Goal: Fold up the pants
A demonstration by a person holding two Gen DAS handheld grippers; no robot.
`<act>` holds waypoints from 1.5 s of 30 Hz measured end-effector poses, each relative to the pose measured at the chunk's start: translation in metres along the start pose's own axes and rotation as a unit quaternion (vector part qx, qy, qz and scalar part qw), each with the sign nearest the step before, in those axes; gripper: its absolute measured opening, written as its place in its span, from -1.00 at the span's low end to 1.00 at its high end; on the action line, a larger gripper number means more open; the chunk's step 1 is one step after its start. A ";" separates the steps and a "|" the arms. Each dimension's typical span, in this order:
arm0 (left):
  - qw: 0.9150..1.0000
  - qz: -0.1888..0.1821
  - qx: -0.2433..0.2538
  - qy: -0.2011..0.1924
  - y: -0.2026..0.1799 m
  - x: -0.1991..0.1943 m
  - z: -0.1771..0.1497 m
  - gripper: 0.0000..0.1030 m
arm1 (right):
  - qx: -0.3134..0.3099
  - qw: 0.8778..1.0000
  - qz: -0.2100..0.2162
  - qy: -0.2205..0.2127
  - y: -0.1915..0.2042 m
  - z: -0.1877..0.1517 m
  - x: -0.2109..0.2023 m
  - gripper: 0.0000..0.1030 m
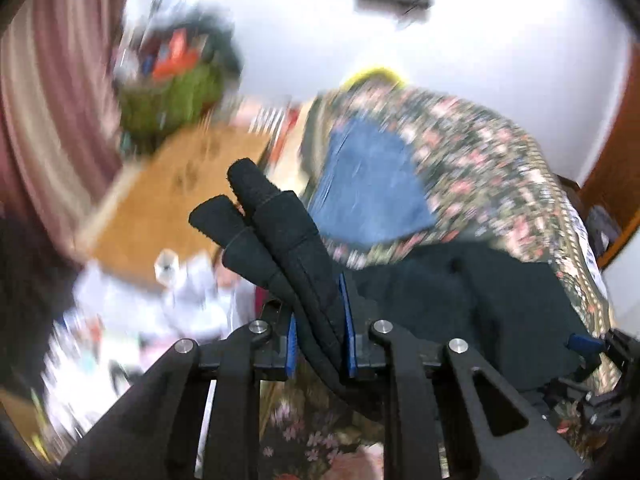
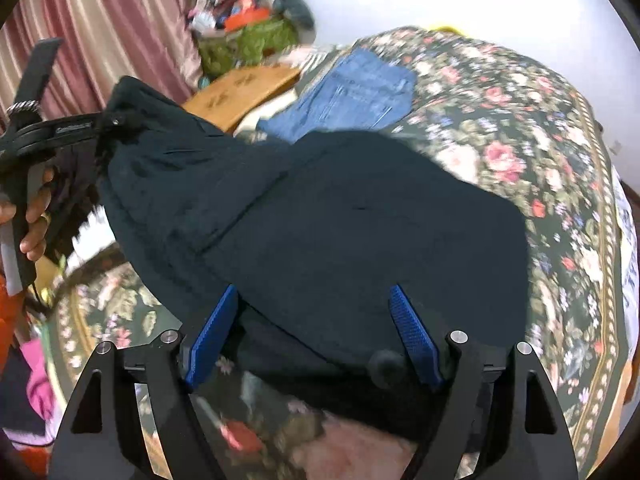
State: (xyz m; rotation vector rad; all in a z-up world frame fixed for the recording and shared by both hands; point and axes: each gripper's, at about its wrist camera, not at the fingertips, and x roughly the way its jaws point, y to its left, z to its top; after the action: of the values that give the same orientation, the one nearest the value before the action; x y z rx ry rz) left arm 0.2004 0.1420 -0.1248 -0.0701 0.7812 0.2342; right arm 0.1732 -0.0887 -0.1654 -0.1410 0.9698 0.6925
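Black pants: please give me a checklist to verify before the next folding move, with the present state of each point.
1. Left claw shut on the black pants: ok.
2. Right claw open, free to take cloth: ok.
3. Pants lying flat on the floral bedspread: not ok, one end is lifted.
4. Pants apart from the folded jeans: cannot tell.
5. Left view sharp: not ok, blurred.

Folded blue jeans [image 2: 352, 92] lie on a floral bedspread [image 2: 520, 152]; beyond, a wooden board [image 2: 244, 88] and striped curtain [image 2: 112, 20].

Matt dark cloth pants [image 2: 360, 220] on floral woven bedspread [image 2: 520, 128]; smooth wooden board [image 2: 244, 88].
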 end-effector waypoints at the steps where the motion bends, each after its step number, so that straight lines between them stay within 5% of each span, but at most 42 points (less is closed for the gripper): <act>1: 1.000 0.001 0.021 -0.022 -0.012 -0.011 0.006 -0.65 | 0.012 1.000 -0.002 -0.009 -0.007 -0.002 -0.009 0.46; 5: 0.991 -0.017 0.082 -0.103 -0.067 -0.050 0.029 -0.65 | 0.056 0.998 -0.025 -0.022 -0.038 -0.016 -0.038 0.47; 13: 0.977 -0.137 0.119 -0.114 -0.175 -0.054 0.057 -0.67 | 0.108 0.992 -0.060 0.007 -0.081 -0.065 -0.055 0.47; 16: 0.971 -0.188 0.122 -0.079 -0.211 -0.037 0.049 -0.68 | 0.111 0.992 -0.055 0.010 -0.082 -0.077 -0.060 0.47; 20: 0.956 -0.263 0.123 0.031 -0.251 0.008 0.021 -0.68 | 0.122 0.991 -0.049 0.005 -0.083 -0.085 -0.067 0.47; 24: 0.937 -0.275 0.181 0.120 -0.284 0.039 -0.014 -0.61 | 0.125 0.991 -0.051 0.000 -0.082 -0.088 -0.070 0.47; 25: 0.935 -0.269 0.192 0.127 -0.287 0.039 -0.019 -0.55 | 0.125 0.991 -0.050 -0.001 -0.082 -0.088 -0.070 0.47; 27: 0.931 -0.264 0.208 0.143 -0.290 0.038 -0.022 0.02 | 0.125 0.991 -0.045 -0.008 -0.081 -0.088 -0.072 0.47; 30: 0.942 -0.259 0.178 0.117 -0.275 0.030 -0.008 0.65 | 0.122 0.991 -0.044 -0.015 -0.078 -0.086 -0.072 0.47; 33: 0.952 -0.258 0.138 0.090 -0.249 0.023 0.010 0.89 | 0.120 0.992 -0.043 -0.020 -0.076 -0.083 -0.070 0.47; 39: 0.978 -0.182 0.094 0.043 -0.195 0.055 0.057 0.93 | 0.121 0.992 -0.036 -0.022 -0.073 -0.076 -0.064 0.48; 45: 0.987 -0.077 0.115 0.086 -0.164 0.140 0.075 0.93 | 0.126 0.991 -0.033 -0.026 -0.072 -0.066 -0.060 0.48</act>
State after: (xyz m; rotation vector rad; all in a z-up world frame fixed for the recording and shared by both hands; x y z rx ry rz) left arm 0.3865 0.0198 -0.1740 0.0680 0.9650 -0.0101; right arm 0.1473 -0.2003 -0.1689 0.0666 0.9905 0.5065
